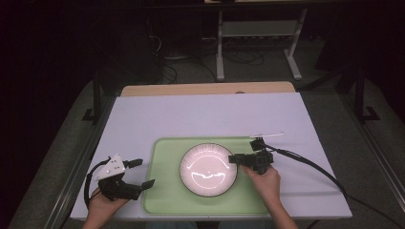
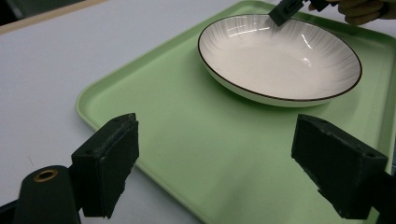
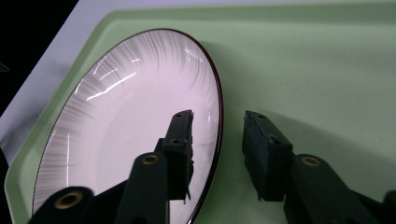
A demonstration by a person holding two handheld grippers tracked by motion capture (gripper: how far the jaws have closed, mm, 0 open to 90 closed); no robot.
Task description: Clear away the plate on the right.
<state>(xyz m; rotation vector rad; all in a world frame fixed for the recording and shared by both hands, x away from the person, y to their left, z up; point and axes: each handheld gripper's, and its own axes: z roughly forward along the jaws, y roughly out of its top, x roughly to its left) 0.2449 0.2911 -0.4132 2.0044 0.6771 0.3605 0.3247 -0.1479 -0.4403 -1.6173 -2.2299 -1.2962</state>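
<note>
right gripper [image 3: 217, 135]: jaws apart and astride the plate's near rim, one jaw over the bowl of the plate, the other outside over the tray; a gap shows on both sides of the rim, so nothing is pinched
right hand [image 1: 264, 183]: holds that gripper at the plate's right edge, cable trailing off to the right
plate [image 1: 208, 170]: white, ribbed, dark-rimmed, sitting flat in the middle of the tray
left gripper [image 2: 215, 163]: jaws wide apart with nothing between them, over the tray's left edge and well short of the plate
left hand [image 1: 102, 202]: at the table's near left corner, gripper pointing toward the tray
tray [image 1: 165, 195]: pale green, rounded corners, lying on the near half of the table
table [image 1: 205, 114]: white top, wooden strip along its far edge
</note>
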